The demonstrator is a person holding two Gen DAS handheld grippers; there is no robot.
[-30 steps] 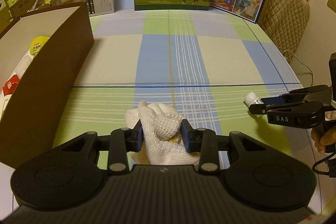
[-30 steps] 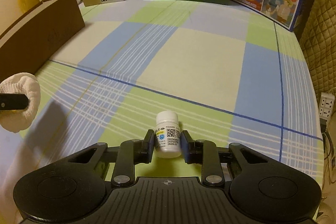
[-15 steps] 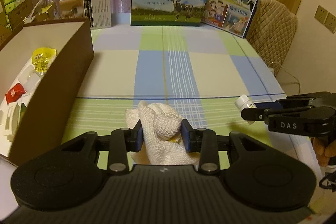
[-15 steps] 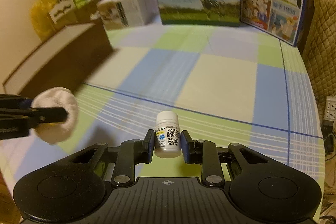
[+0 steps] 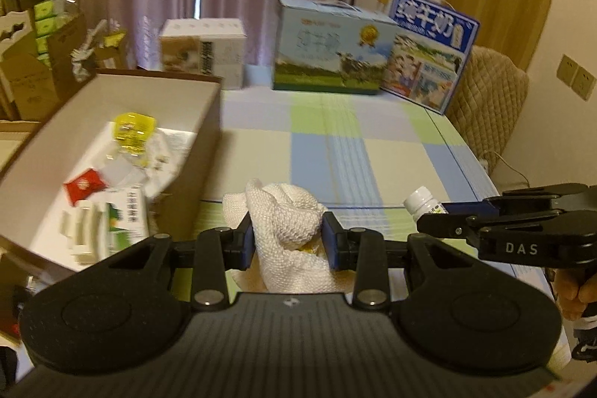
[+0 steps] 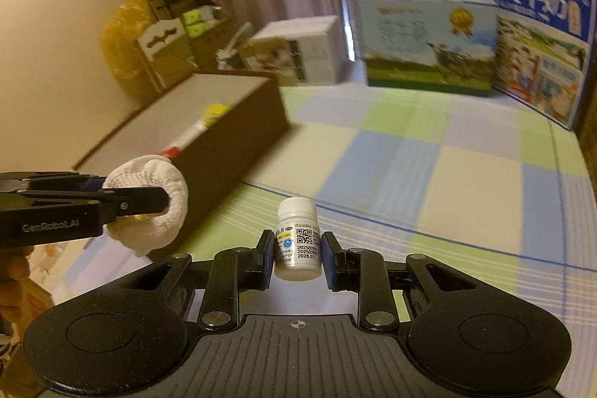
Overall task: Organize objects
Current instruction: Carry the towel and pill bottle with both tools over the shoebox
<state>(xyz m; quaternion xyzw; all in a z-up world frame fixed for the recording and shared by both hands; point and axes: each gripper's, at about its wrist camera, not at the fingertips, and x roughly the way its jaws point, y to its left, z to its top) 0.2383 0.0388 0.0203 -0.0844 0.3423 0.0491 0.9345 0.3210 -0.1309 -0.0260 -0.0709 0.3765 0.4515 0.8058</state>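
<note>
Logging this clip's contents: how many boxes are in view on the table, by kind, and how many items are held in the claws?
Milk cartons: 2
White box: 1
Open brown box: 1
Held cloth: 1
Held bottle: 1
Total: 6

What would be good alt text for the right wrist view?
The right tool grips a small white pill bottle above a checked tablecloth. At left, the left tool holds a white cloth bundle near an open brown box.
</note>
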